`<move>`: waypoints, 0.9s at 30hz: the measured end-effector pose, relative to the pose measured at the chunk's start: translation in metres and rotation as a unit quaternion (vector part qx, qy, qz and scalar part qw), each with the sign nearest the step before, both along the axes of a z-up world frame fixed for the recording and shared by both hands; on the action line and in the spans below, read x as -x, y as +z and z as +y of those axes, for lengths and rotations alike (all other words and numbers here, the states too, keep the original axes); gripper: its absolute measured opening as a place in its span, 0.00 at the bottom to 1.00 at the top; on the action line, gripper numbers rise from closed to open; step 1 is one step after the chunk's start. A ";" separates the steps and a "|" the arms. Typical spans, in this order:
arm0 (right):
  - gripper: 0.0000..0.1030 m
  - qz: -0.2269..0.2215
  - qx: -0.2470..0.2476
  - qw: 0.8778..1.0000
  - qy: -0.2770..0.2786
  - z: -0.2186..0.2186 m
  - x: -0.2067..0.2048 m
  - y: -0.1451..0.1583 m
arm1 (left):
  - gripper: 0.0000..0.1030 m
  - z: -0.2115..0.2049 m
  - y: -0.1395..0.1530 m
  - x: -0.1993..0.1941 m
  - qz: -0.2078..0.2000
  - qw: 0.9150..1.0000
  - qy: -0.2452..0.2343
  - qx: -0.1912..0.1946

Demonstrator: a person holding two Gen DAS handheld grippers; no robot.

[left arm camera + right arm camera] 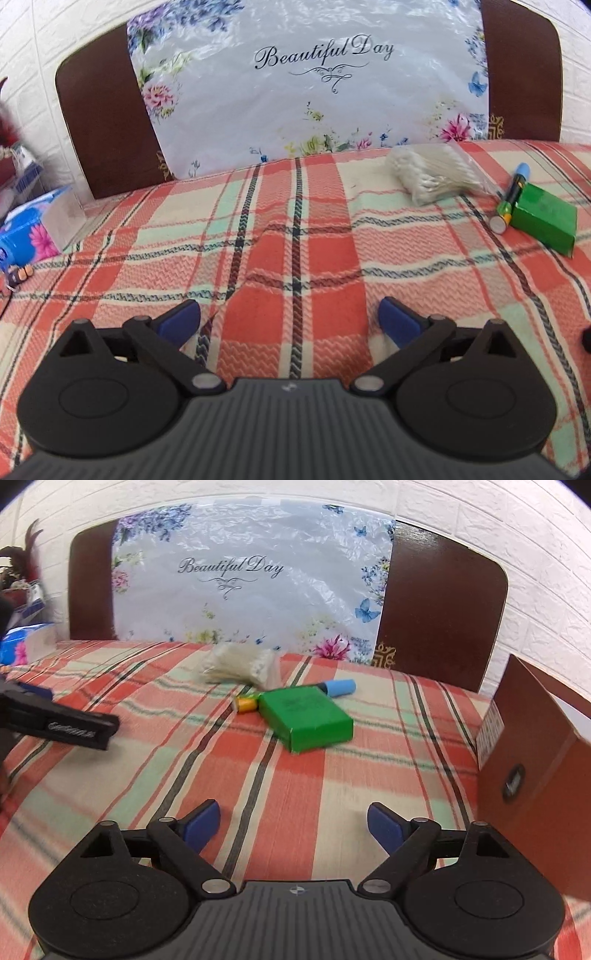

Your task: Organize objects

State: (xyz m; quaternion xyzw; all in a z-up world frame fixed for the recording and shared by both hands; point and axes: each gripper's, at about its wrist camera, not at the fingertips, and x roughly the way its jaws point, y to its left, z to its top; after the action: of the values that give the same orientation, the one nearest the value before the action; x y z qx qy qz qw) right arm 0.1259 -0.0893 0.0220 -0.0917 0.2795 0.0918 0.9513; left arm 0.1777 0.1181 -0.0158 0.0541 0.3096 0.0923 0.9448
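on a plaid blanket (314,786), left to right: left gripper (290,321) wide open, holding nothing; bag of swabs (240,666), soft and slippery, best pinched at the bulk; battery (245,704), hard, apt to roll; green box (306,720), light and stiff, likely gripped across its narrow sides; blue pen (340,687); right gripper (293,825) wide open, empty; brown carton (532,768).

Brown box (532,775) cut off at right edge — battery (245,704) partly hidden behind green box (306,716).
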 end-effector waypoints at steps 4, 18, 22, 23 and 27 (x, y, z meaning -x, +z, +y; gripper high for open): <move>0.85 -0.002 -0.007 1.000 -0.006 -0.001 -0.012 -0.001 | 1.00 0.006 -0.002 -0.003 0.002 1.000 0.002 0.027; 0.89 0.008 -0.047 0.999 -0.025 -0.017 -0.021 -0.002 | 1.00 0.010 -0.003 -0.005 0.001 0.999 0.002 0.047; 0.92 -0.006 -0.019 1.000 -0.015 -0.013 -0.037 -0.001 | 1.00 0.010 -0.003 -0.005 0.001 0.999 0.002 0.048; 0.92 -0.006 -0.012 1.000 -0.009 -0.011 -0.043 -0.001 | 1.00 0.010 -0.003 -0.005 0.001 0.999 0.002 0.048; 0.93 -0.032 0.029 0.999 0.006 -0.004 -0.064 -0.001 | 1.00 0.010 -0.003 -0.005 0.001 0.999 0.002 0.048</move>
State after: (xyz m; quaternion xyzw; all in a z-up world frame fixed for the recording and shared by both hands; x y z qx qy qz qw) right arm 0.1902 -0.0930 0.0210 -0.1240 0.2508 0.0865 0.9561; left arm 0.1824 0.1285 -0.0188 0.0082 0.3147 0.0787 0.9459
